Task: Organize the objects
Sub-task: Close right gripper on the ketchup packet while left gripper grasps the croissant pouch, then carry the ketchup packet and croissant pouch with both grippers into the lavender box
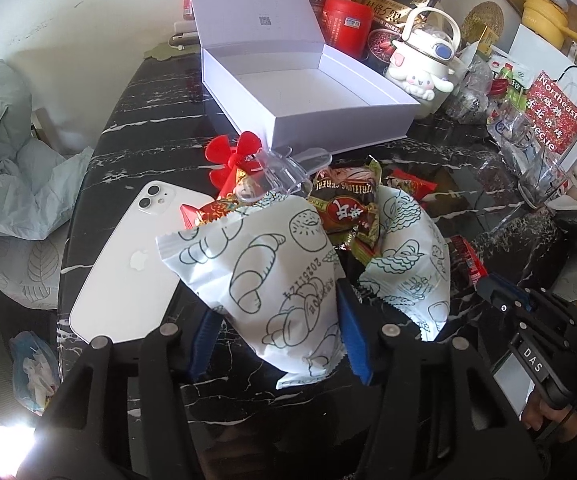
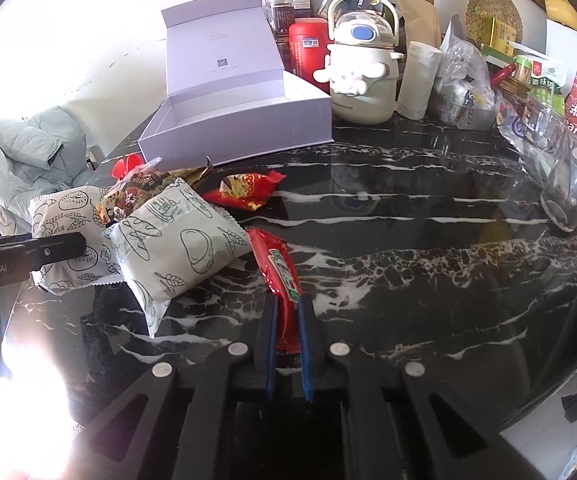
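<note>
My left gripper (image 1: 280, 324) is shut on a white bread packet (image 1: 272, 276) printed with pastry drawings, its blue pads pressing both sides. A second packet of the same kind (image 1: 408, 276) lies just to the right. In the right wrist view both packets (image 2: 68, 232) (image 2: 180, 240) show at the left, with a left finger (image 2: 56, 250) across the far one. My right gripper (image 2: 288, 304) is shut on a red ketchup sachet (image 2: 278, 268) that lies on the black marble table (image 2: 408, 240). An open white box (image 1: 308, 96) (image 2: 240, 120) stands empty behind the pile.
A white phone (image 1: 128, 264) lies face down left of the held packet. Red and brown snack wrappers (image 1: 348, 208), a red plastic flower (image 1: 234, 156) and a clear clip (image 1: 284, 172) lie before the box. A white character kettle (image 2: 360, 76), a red tin (image 2: 308, 48), jars and bags crowd the back and right. A jacket (image 1: 4, 152) hangs at the left.
</note>
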### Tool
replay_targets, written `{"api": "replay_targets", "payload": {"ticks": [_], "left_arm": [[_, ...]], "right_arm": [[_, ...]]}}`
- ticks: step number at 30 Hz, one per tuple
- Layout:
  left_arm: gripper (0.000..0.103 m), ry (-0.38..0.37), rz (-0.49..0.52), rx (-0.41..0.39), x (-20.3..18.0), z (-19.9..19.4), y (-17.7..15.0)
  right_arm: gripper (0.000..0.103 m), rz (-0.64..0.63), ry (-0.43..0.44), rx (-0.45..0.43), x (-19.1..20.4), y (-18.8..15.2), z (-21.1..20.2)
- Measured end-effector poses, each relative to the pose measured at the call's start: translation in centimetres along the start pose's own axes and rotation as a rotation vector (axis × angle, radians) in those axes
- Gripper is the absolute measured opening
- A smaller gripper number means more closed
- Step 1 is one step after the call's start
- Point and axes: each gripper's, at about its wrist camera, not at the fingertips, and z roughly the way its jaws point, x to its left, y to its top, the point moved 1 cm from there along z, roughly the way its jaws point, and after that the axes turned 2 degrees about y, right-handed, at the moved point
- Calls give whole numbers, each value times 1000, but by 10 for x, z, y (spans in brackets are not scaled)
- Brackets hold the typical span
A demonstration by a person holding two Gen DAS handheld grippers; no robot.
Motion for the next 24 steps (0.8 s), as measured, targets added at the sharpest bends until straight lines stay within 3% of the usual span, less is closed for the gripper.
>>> {"api": "replay_targets", "payload": {"ticks": [24], "left_arm": [[51,6,0,-125,5,-49,-3]], "right_arm": [[6,-74,71,-76,29,10,-35]]}}
